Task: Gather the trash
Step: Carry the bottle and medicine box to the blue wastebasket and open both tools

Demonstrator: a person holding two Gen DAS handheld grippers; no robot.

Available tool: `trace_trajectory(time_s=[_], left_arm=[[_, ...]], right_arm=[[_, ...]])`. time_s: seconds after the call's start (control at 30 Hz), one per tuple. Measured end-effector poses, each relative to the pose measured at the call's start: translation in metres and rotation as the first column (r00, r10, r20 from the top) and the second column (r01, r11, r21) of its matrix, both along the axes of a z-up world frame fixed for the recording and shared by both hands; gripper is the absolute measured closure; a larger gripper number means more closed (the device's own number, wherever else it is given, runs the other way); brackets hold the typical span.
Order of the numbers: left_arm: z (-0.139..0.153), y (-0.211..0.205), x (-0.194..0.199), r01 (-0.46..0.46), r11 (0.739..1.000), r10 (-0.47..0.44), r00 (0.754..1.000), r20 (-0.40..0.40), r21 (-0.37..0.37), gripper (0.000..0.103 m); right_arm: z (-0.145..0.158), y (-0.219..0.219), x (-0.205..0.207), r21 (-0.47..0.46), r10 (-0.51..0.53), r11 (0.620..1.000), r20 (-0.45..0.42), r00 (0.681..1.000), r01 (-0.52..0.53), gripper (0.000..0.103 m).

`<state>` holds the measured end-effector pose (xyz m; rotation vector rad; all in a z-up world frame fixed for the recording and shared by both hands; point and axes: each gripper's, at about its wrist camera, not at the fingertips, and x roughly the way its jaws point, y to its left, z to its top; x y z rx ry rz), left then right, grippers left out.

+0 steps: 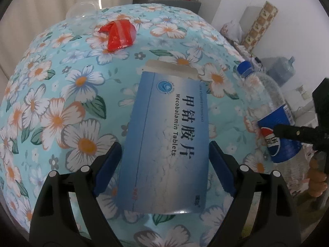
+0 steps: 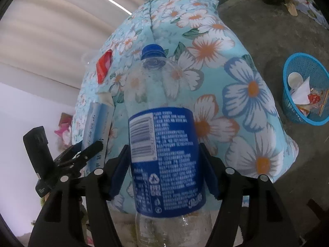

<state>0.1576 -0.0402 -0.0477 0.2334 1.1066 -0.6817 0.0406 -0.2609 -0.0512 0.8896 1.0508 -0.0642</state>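
Note:
A blue and silver tablet box (image 1: 164, 135) lies on the floral tablecloth (image 1: 61, 103) with its far flap open. My left gripper (image 1: 164, 144) straddles it, open, with a blue pad close beside each long edge. Off the table's right edge an empty plastic bottle (image 2: 164, 156) with a blue cap and blue label hangs tilted, and my right gripper (image 2: 163, 146) is shut on its label. The bottle (image 1: 267, 107) shows in the left wrist view with one black right finger (image 1: 287, 133) against it. A crumpled red wrapper (image 1: 119, 35) rests farther back on the table.
A blue mesh basket (image 2: 290, 107) holding paper and wrappers stands on the concrete floor to the right of the table. A clear plastic cup (image 1: 82, 10) sits at the table's far edge. Behind are a grey cabinet (image 1: 166, 2) with clutter and a water jug (image 1: 283, 70).

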Motion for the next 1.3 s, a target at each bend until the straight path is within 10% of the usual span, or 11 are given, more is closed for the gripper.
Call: trace_trajectory(time_s=[1.3], left_arm=[[-0.002,-0.011,0.002,0.004,0.997,-0.009,0.997,0.080,0.072,0.035]], right_arm=[[0.002,-0.006,-0.005,0.008,-0.027,1.000,0.060,0.998,0.026,0.044]])
